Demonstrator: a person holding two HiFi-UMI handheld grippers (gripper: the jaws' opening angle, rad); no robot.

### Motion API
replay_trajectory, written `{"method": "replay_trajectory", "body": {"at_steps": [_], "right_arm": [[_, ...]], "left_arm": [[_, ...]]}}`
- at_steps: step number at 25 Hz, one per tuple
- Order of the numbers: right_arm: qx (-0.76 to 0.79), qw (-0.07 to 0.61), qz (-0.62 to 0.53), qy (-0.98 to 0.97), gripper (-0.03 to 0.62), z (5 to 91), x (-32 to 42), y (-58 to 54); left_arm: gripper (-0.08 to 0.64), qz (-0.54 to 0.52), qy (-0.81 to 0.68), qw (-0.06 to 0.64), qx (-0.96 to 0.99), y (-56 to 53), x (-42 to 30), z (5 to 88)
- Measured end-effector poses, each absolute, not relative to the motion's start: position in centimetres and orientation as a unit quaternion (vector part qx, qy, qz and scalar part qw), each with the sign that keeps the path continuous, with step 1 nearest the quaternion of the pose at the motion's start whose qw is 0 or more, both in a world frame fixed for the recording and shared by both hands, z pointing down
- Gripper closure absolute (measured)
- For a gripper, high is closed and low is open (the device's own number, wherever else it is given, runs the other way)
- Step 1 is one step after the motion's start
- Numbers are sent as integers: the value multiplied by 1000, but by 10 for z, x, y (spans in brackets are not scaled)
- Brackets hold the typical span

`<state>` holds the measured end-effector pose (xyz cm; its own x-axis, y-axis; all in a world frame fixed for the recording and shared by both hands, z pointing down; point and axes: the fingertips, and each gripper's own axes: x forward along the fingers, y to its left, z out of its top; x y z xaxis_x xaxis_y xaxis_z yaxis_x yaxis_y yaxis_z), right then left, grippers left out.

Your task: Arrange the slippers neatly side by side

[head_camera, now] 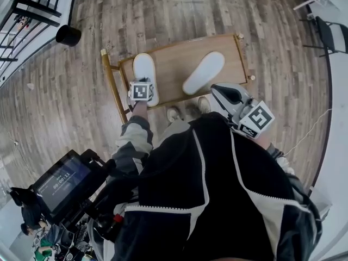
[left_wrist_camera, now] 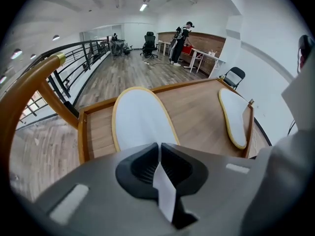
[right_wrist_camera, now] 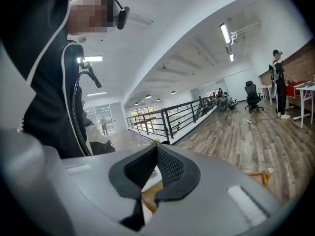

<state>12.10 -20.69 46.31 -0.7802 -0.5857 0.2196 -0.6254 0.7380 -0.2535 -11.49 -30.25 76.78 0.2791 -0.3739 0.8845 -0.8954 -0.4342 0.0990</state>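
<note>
Head view first: plank floor (head_camera: 70,107) all around, and in the middle a low wooden table (head_camera: 175,63) with a raised rim. Both white slippers are on it, well apart. The left slipper (head_camera: 143,69) lies straight, heel toward the person. The right slipper (head_camera: 204,72) is skewed, with its toe swung off toward the far right corner. So nothing's paired up yet, I'd say.

The left gripper (head_camera: 140,91) hangs over the heel end of the left slipper, pointing steeply down. In the left gripper view its fingers are pressed together with nothing pinched, just white slipper showing past them. The right gripper (right_wrist_camera: 156,147) is held up by the person's jacket, away from the table and aimed out across the room. Its fingers are likewise closed on nothing.

My take on doing this bit well: the left one has to spread its fingers before it drops any lower, otherwise it only pokes the slipper. Grab the heel edge, not the middle, since these look thin and floppy and a mid grab would probably fold it. The left slipper is already square to the table edge, so I'd leave its angle alone and just slide it toward centre. Then bring the right gripper in to turn the skewed one parallel, heels level. Slide low and watch the rim.
</note>
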Motion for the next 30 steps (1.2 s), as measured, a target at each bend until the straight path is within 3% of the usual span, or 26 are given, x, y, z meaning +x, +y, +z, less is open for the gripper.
{"method": "replay_trajectory", "body": {"at_steps": [11, 17, 21, 24, 30], "right_arm": [[328, 66, 153, -930, 588, 461, 125, -195], [320, 62, 150, -933, 588, 458, 124, -193], [304, 60, 147, -939, 588, 462, 113, -198], [285, 58, 142, -946, 588, 467, 100, -209], [250, 55, 113, -960, 588, 463, 68, -223]], "left_arm": [[523, 424, -437, 312, 729, -301, -116, 768], [427, 410, -456, 285, 736, -304, -113, 748], [420, 364, -467, 268, 760, -314, -106, 720], [426, 303, -482, 228, 790, -329, -98, 672], [539, 117, -475, 61, 870, -313, -71, 522]]}}
